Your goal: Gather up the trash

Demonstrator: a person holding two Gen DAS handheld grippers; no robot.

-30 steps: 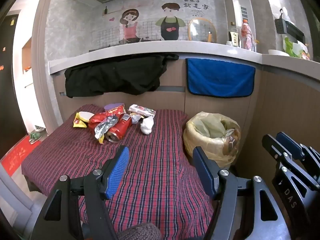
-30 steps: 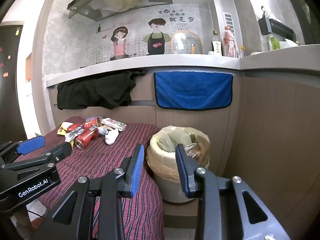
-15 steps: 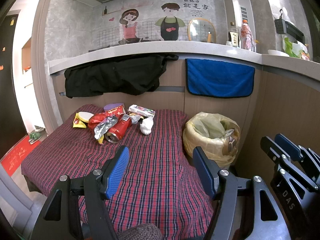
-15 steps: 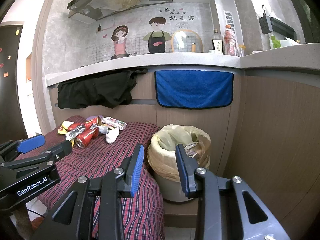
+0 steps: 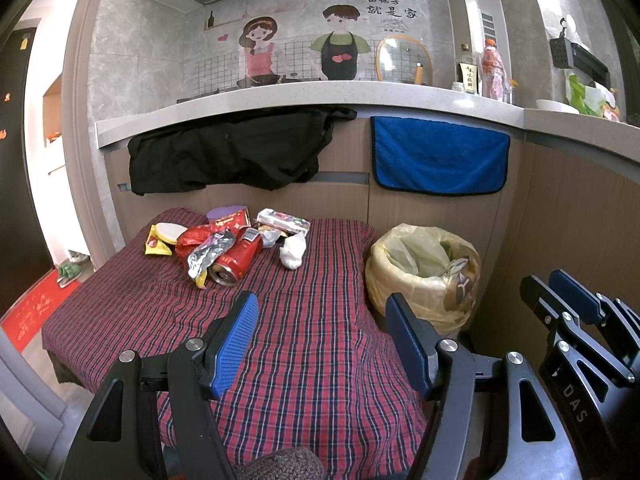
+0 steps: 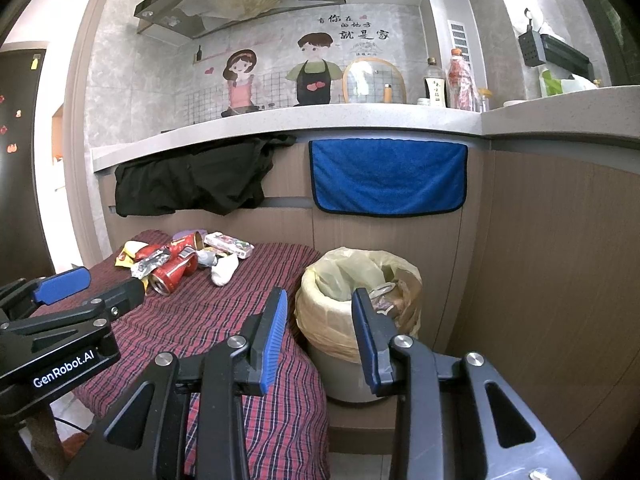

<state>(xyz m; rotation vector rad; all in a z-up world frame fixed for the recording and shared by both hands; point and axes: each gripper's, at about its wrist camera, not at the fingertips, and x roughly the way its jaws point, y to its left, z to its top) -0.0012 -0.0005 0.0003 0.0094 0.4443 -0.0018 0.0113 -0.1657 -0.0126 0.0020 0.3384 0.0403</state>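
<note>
Several pieces of trash (image 5: 236,240) lie heaped at the far end of a desk (image 5: 304,352) covered in a red plaid cloth, close to the wooden cabinet fronts. At the heap's near edge a red drink can (image 5: 236,258) lies on its side, open mouth toward the camera, with a crinkled silver foil wrapper (image 5: 206,254) draped against it. Behind sit a yellow snack packet (image 5: 158,242), a red wrapper (image 5: 194,236), a flat printed packet (image 5: 282,220) and a white crumpled tissue (image 5: 294,254).

The can looks light, thin-walled and smooth; it would likely dent or slip, so a hold across its middle seems best. The wrappers and tissue look weightless and soft, and probably want pinching at a raised fold.

Just beside the desk's right edge stands a bin (image 5: 424,276) lined with a pale yellow bag, some rubbish already inside.

The left gripper (image 5: 322,338) hovers over the desk's near half, well apart from the heap, jaws spread and empty. The right gripper (image 6: 318,336) points toward the bin, jaws partly spread, nothing between them.

A black garment (image 5: 228,152) and blue towel (image 5: 438,156) hang from the worktop above.
</note>
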